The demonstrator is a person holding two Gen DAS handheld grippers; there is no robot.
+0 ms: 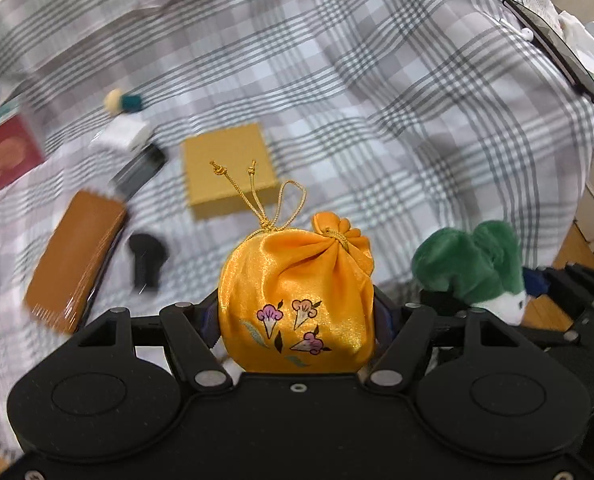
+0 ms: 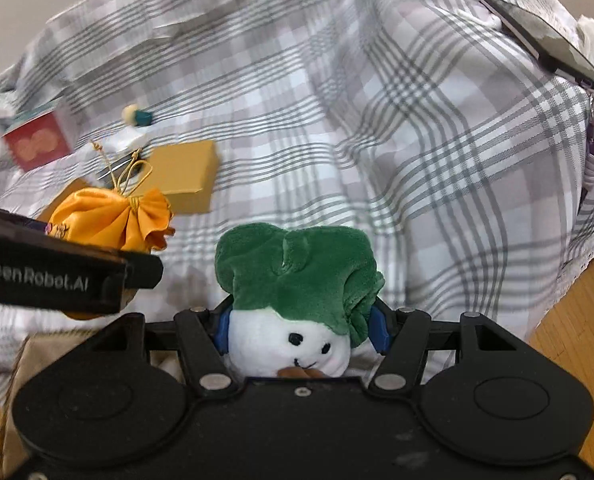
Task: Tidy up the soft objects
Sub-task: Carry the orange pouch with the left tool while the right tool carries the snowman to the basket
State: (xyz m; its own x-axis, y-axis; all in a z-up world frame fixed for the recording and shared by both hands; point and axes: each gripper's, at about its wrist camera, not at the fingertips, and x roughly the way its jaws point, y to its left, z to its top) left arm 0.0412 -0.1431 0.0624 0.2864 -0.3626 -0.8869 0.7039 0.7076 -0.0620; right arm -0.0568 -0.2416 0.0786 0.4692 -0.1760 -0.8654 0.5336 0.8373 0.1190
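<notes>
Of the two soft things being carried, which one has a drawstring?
The orange satin pouch in the left gripper: gold cords tie its gathered neck. The green-and-white plush in the right gripper has none.

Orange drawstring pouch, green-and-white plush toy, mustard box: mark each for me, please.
Orange drawstring pouch (image 1: 297, 300): left wrist view, on its satin front above the flowers.
Green-and-white plush toy (image 2: 297, 272): right wrist view, on its green top.
Mustard box (image 1: 227, 168): left wrist view, on its lid.

You can read "GenRobot.AI" in pale letters on the black left gripper (image 2: 69, 276) body.
</notes>
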